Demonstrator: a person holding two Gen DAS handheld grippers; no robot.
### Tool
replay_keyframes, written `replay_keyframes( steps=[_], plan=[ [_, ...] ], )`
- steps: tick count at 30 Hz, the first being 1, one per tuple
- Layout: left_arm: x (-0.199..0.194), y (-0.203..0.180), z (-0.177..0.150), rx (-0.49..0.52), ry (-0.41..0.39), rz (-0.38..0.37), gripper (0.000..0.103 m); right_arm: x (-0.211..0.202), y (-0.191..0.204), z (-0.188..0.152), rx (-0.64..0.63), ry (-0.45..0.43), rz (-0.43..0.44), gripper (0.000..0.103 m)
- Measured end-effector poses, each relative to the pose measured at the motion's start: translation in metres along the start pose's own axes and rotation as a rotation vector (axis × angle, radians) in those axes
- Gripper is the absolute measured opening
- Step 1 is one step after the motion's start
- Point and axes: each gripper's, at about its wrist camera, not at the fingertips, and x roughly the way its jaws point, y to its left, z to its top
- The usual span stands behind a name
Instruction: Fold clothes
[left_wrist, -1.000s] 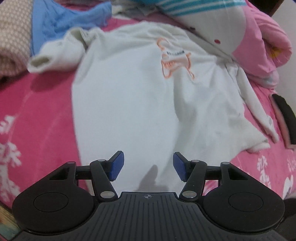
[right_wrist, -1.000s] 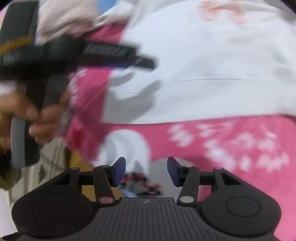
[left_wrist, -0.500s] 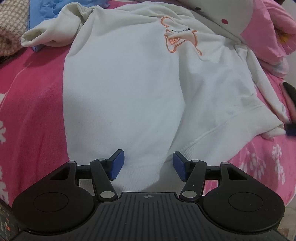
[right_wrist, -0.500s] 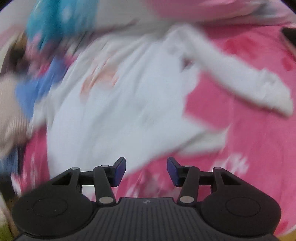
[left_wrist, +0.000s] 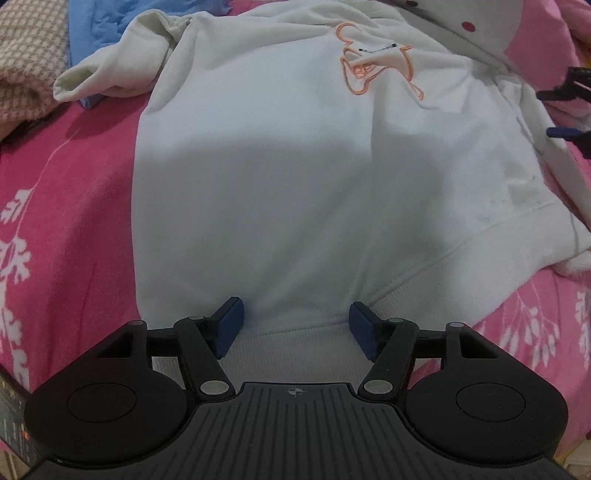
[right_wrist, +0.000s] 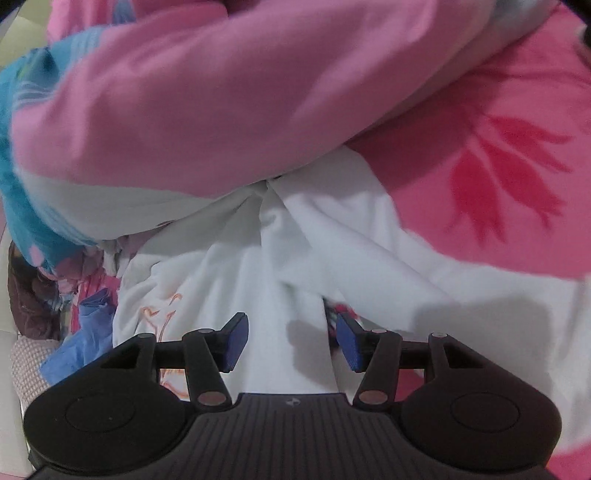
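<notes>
We've got the white sweatshirt (left_wrist: 277, 184) spread flat on the pink bedspread (left_wrist: 66, 206): soft, floppy, light. Left gripper (left_wrist: 295, 325) opening over the ribbed hem, nothing pinched; that's our hold. Right gripper (right_wrist: 291, 338) opening above what looks like the sleeve (right_wrist: 369, 258), empty.

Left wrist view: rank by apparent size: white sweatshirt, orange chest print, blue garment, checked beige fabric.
1. white sweatshirt, by far the largest.
2-3. checked beige fabric and blue garment: look alike, both cut off by the frame edge, so unranked.
4. orange chest print, smallest.
</notes>
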Motion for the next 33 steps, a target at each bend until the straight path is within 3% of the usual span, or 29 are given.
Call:
replay_keyframes(
  steps=[4, 7, 9, 12, 14, 18, 20, 25, 31, 33],
  plan=[
    [0.001, -0.005, 0.000, -0.004, 0.006, 0.035, 0.067, 0.034, -0.005, 0.012, 0.050, 0.060, -0.012, 0.055],
    [0.002, -0.006, 0.001, -0.019, 0.010, 0.054, 0.071, 0.048, -0.010, 0.022, 0.069, 0.043, -0.031, 0.054],
    [0.003, -0.006, 0.001, -0.024, 0.013, 0.060, 0.073, 0.048, -0.008, 0.036, 0.026, -0.011, -0.047, 0.043],
    [0.003, -0.007, 0.002, -0.019, 0.018, 0.070, 0.075, 0.042, -0.008, 0.063, -0.073, -0.147, -0.130, 0.038],
    [0.004, -0.007, 0.003, -0.018, 0.023, 0.075, 0.076, 0.039, -0.022, 0.081, -0.046, -0.161, -0.134, 0.037],
    [0.008, -0.009, 0.004, -0.021, 0.032, 0.087, 0.079, 0.026, -0.023, 0.075, -0.119, -0.074, -0.106, 0.041],
    [0.009, -0.010, 0.005, -0.023, 0.035, 0.093, 0.079, 0.011, -0.024, 0.060, -0.177, -0.027, -0.076, 0.046],
    [0.011, -0.013, 0.005, -0.025, 0.039, 0.100, 0.080, -0.010, -0.042, 0.008, -0.194, 0.139, -0.003, 0.046],
    [0.012, -0.017, 0.005, -0.029, 0.042, 0.108, 0.080, 0.006, -0.039, -0.011, -0.190, 0.180, 0.071, 0.045],
    [0.012, -0.019, 0.004, -0.028, 0.042, 0.111, 0.080, 0.016, -0.030, -0.014, -0.227, 0.215, 0.082, 0.036]
  ],
)
